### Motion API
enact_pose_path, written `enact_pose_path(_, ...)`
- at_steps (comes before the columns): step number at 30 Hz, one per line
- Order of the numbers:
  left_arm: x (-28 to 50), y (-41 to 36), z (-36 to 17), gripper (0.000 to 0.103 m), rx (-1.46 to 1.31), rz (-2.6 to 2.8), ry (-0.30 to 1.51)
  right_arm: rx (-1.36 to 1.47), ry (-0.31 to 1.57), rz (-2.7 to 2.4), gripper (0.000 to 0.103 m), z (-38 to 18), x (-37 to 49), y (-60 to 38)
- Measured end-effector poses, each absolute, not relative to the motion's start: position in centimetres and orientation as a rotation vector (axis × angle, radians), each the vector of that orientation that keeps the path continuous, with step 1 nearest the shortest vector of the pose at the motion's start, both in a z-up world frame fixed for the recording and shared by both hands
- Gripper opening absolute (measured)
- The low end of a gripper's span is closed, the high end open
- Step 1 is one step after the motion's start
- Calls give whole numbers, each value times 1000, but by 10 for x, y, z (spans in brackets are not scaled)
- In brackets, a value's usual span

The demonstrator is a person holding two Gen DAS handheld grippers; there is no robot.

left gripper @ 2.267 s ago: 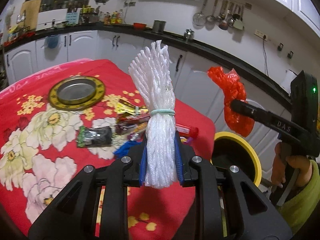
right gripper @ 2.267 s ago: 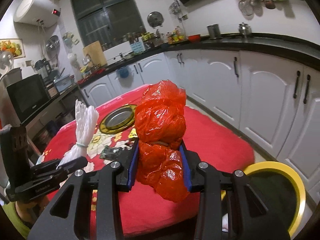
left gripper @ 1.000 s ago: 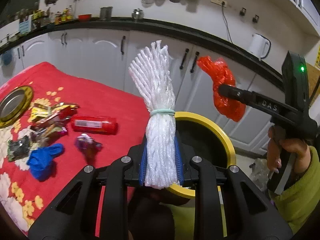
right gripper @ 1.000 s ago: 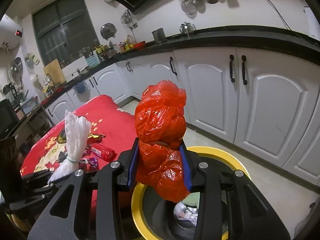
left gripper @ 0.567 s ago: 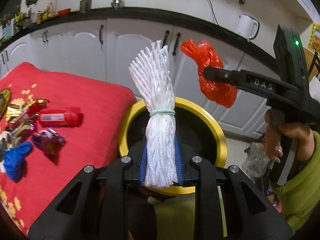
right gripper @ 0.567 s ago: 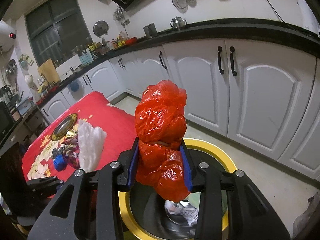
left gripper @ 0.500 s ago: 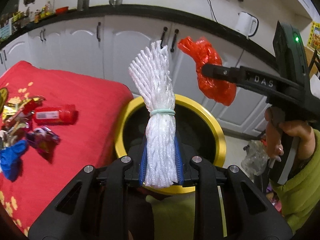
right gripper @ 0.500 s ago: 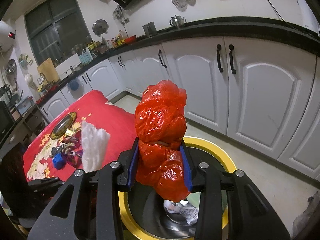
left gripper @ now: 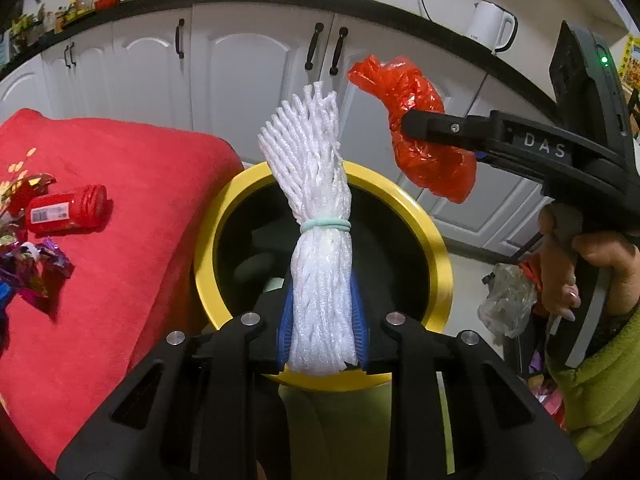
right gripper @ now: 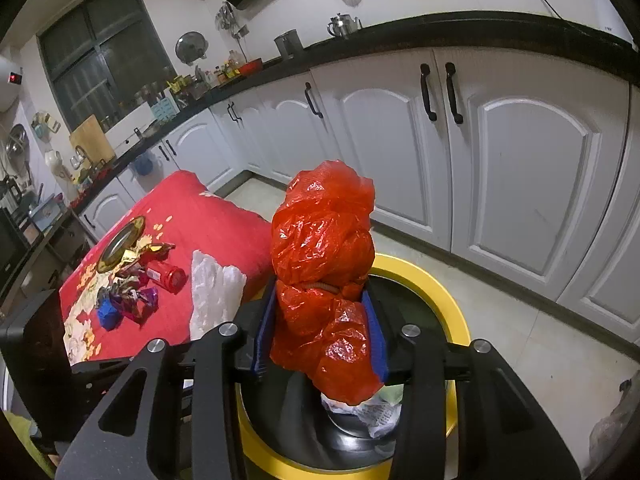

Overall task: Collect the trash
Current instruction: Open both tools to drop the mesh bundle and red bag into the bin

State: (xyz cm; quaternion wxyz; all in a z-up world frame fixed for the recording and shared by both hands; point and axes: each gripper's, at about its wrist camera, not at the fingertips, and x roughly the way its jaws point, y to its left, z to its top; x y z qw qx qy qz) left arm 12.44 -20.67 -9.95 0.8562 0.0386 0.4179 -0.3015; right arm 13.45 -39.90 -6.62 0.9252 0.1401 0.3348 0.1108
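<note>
My left gripper (left gripper: 322,320) is shut on a white foam net bundle (left gripper: 320,272) tied with a pale green band, held upright over the mouth of the yellow-rimmed trash bin (left gripper: 436,248). My right gripper (right gripper: 322,336) is shut on a crumpled red plastic bag (right gripper: 324,256), also above the bin (right gripper: 444,284), where some white trash lies at the bottom. In the left wrist view the red bag (left gripper: 424,120) hangs over the bin's far right rim. In the right wrist view the white net (right gripper: 212,288) shows at the bin's left edge.
The table with a red flowered cloth (left gripper: 120,280) stands left of the bin, carrying a red bottle (left gripper: 68,210) and shiny wrappers (left gripper: 36,264). White cabinets (left gripper: 240,80) run behind. A clear plastic bag (left gripper: 504,300) lies on the floor at right, below a person's hand (left gripper: 560,256).
Both grippers swung away from the table to above the bin and sank toward it. The bin now fills the middle of both views; each gripper still holds its piece.
</note>
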Motion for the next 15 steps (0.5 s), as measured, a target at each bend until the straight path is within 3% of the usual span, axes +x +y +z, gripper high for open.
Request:
enact_pose_path(10,129,-212,-106,19,73,-631,895,313,699,226,46,-73,137,-407)
enact_pose_path(15,131,-209,-107,47,63,-620,893,310,692,216,60,-73,137,-408)
